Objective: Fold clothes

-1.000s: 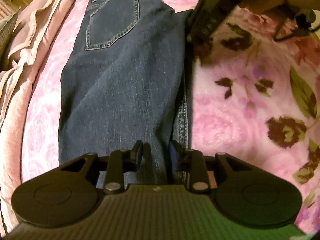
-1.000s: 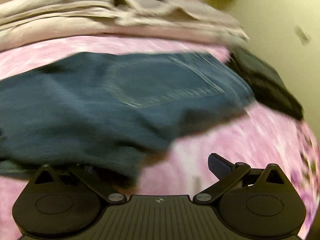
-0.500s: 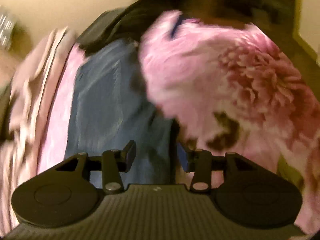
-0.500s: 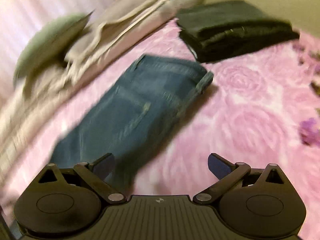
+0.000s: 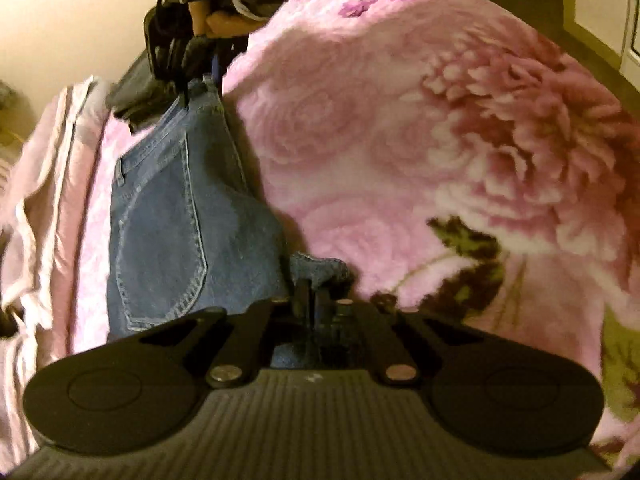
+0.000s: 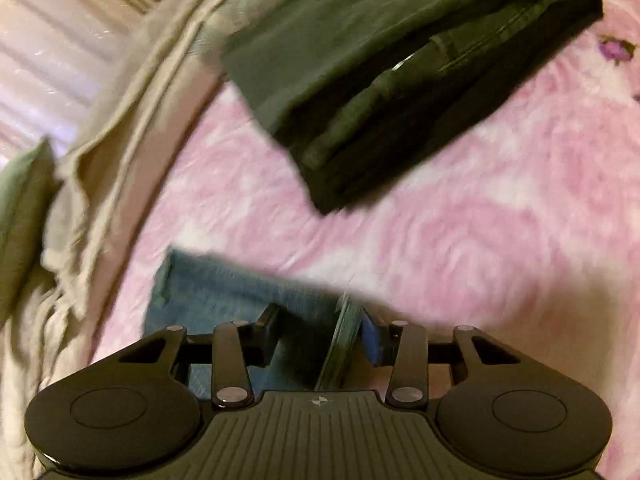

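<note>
Left wrist view: the left claw (image 5: 314, 300) is fully closed, its fingers pinched on a bunched bit of the jeans (image 5: 172, 220) at their near edge. The jeans lie lengthwise on the pink floral blanket (image 5: 400, 140) of the bed, back pocket up, running away from the camera. At their far end the right claw (image 5: 200, 80), held by a person's hand (image 5: 216, 20), hangs over the waistband. The nip here takes in only a small wad of denim, so a firm lift could pull the cloth out, or raise just the top layer and leave the lower one dragging into a crooked fold.

Right wrist view: the right claw (image 6: 316, 338) is closing, its jaws about half apart. Denim lies between the fingers (image 6: 372, 340), and the waistband corner appears to sit against the right pad, but the picture is smeared and I cannot tell whether the pads press on it yet. If the hand travels before the jaws bite, the waistband will slip free and only the other end will come up. Just beyond sits a folded dark garment (image 6: 400, 80) on the blanket, with a rumpled beige sheet (image 6: 120, 120) along the bed's edge. A wide swing of the jeans could knock that finished pile askew or catch the loose sheet.
</note>
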